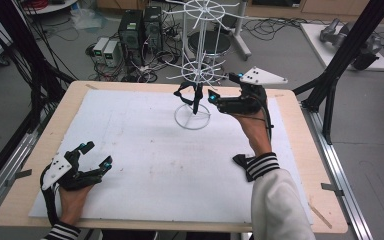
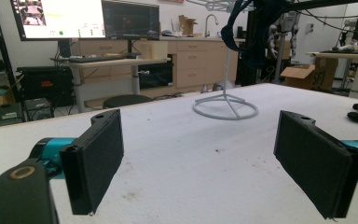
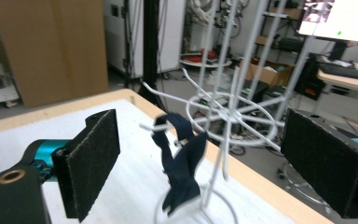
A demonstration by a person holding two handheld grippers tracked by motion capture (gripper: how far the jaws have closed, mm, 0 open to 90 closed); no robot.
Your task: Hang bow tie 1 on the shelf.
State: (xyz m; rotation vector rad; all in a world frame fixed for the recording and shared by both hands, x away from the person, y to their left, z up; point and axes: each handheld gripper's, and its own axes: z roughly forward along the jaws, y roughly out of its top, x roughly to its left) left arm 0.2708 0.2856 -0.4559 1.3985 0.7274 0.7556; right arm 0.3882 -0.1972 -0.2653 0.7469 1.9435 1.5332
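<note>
Right tool (image 1: 221, 91) gapes empty beside the dark sock (image 1: 194, 98) hung on the white rack (image 1: 200, 60); left tool (image 1: 96, 154) open.

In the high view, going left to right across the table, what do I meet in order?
Left gripper, open, near the front left → dark sock hanging on the white wire rack → right gripper, open, just right of the sock → a dark item lying by the striped cuff.

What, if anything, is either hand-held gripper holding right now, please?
Nothing. The right hand-held gripper is open, and the dark cloth hangs on the white rack. The left hand-held gripper is open and empty.
</note>
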